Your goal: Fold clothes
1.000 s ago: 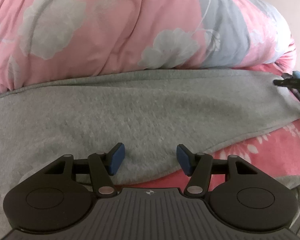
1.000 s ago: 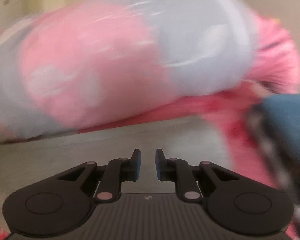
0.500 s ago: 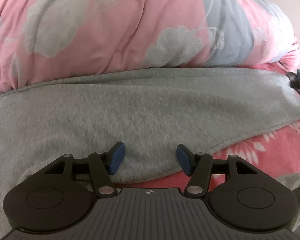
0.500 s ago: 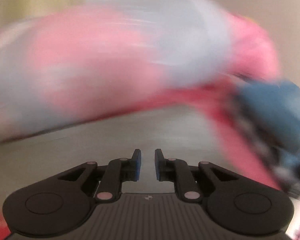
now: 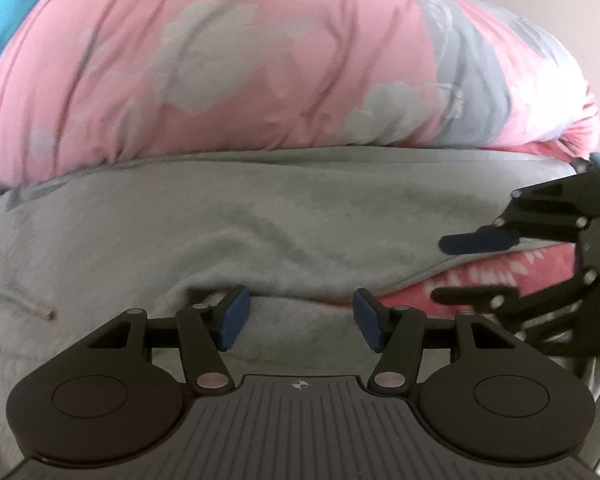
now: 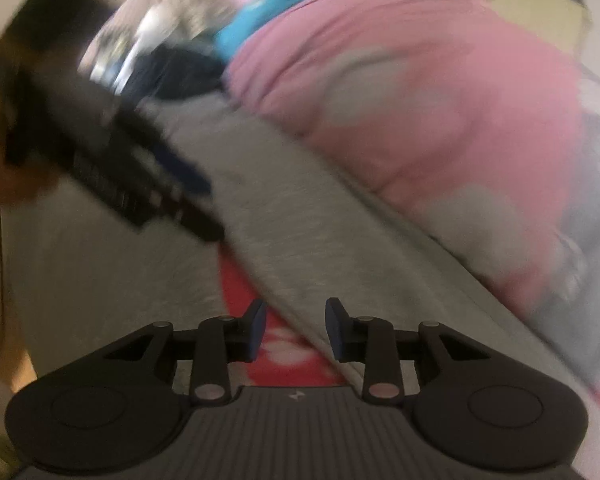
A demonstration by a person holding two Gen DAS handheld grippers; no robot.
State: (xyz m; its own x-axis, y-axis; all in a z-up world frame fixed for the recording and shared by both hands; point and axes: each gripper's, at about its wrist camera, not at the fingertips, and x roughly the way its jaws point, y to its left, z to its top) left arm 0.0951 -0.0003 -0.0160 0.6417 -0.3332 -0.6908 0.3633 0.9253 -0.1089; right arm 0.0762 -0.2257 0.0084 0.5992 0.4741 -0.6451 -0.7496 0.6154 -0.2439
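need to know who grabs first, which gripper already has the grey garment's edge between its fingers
The right gripper: its open fingers straddle the grey garment's edge. The left gripper is open above it.

My left camera looks low and close across the grey garment (image 5: 260,232); my right camera, tilted, sees it (image 6: 300,220) too.

pink quilt (image 5: 260,72) bulging just behind grey garment (image 5: 260,224), blocking far side, right gripper (image 5: 470,266) crowding near right edge
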